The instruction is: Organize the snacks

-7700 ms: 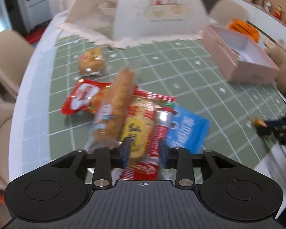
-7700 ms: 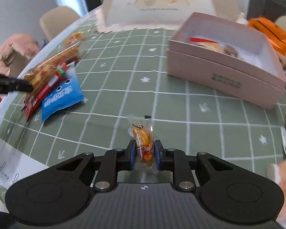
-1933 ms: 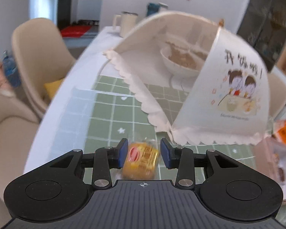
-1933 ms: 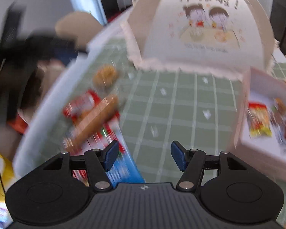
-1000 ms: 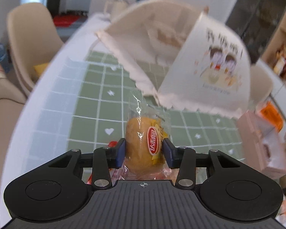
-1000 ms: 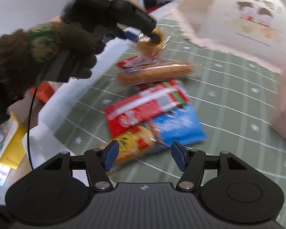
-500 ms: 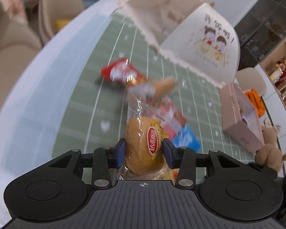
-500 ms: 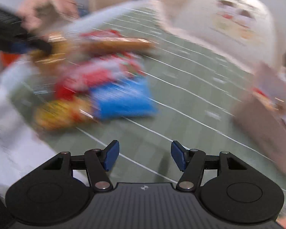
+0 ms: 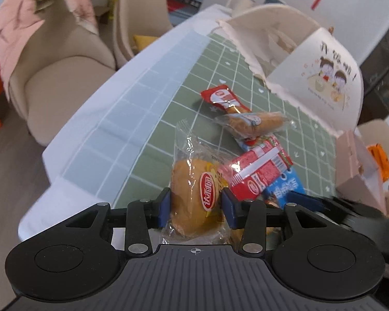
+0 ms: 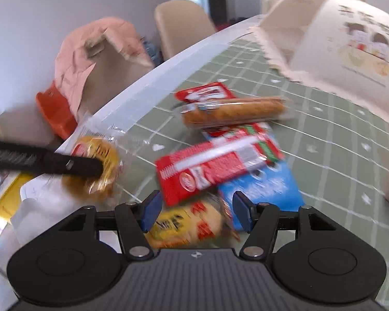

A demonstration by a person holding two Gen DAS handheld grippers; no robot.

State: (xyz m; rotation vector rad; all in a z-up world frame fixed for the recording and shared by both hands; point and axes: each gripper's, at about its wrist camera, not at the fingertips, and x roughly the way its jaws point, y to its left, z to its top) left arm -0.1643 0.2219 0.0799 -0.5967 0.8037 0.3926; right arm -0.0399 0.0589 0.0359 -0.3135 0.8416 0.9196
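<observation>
My left gripper (image 9: 195, 204) has its jaws clamped on a wrapped yellow cake (image 9: 194, 194), held up near the worktop (image 9: 142, 98) edge. My right gripper (image 10: 195, 210) hangs with jaws spread, the yellow snack bag (image 10: 184, 226) and red packet (image 10: 215, 165) between them. Farther off lie the blue packet (image 10: 267, 186), long bread roll (image 10: 233, 115) and mesh food cover (image 10: 337, 46).

A: From the left wrist we looked down steeply along our fingers, above the table edge (image 9: 122, 119), facing the snack pile (image 9: 259, 160) and the food cover (image 9: 321, 77).

B: From the right wrist we sat lower and nearer, right over that pile (image 10: 220, 165). Both views shared the pile, the cover (image 10: 337, 46) and the draped chair (image 10: 103, 51).
</observation>
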